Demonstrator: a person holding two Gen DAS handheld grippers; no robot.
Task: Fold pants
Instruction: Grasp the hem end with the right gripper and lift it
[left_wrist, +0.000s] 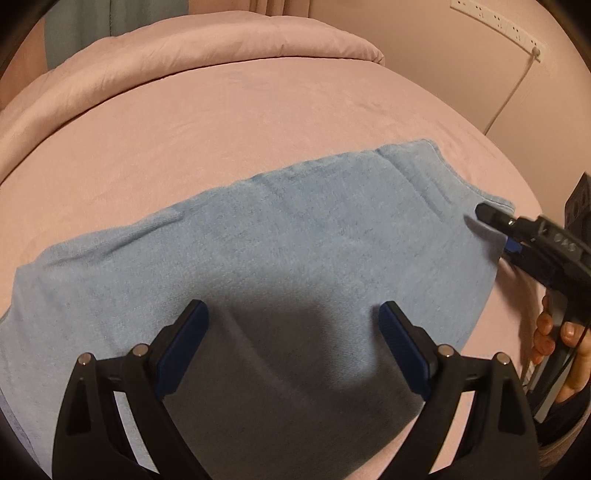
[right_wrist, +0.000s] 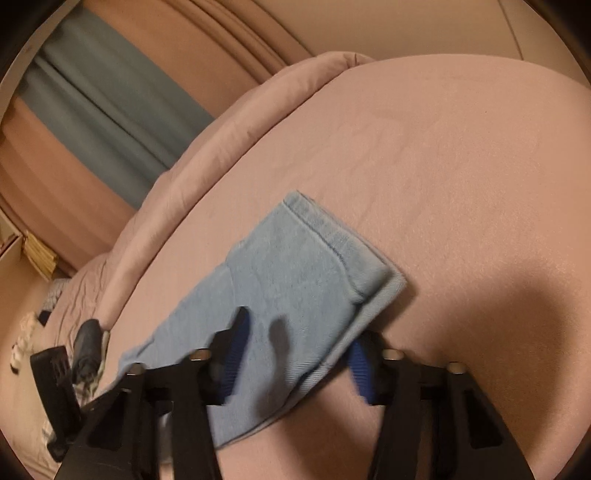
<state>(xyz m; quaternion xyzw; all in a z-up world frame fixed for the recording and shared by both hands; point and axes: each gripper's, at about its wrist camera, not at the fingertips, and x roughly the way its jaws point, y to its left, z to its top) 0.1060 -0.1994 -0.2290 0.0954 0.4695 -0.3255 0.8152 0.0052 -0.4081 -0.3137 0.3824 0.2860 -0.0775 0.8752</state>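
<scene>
**Blue pants lying folded on the pink bed, both grippers at their edges**

The light blue pants (left_wrist: 280, 251) are lying flat on the pink bed (left_wrist: 229, 122), folded lengthwise into a long band that is running from the lower left of the left wrist view up toward its right side. The hemmed end is showing a stitched border and a second layer peeking out beneath it (right_wrist: 384, 284).

The left gripper (left_wrist: 293, 332) is hanging over the middle of the pants with its fingers (left_wrist: 184, 343) spread wide apart. Blue fabric is filling the gap between them, and their shadow is falling on the cloth. Whether the fingertips are touching the fabric cannot be told.

The right gripper (left_wrist: 495, 236) is reaching in from the right side at the hemmed end of the pants. In its own view, the right gripper (right_wrist: 299, 354) is sitting at the near long edge of the pants (right_wrist: 295, 280), fingers (right_wrist: 232, 354) spread, with the cloth lying between them; one finger is over the fabric and the other is at its edge beside the bare sheet. This view is blurred by motion. A person's hand (left_wrist: 557, 332) is gripping the handle of the right gripper.

A folded pink duvet (left_wrist: 207, 51) is lying along the far side of the bed.
</scene>
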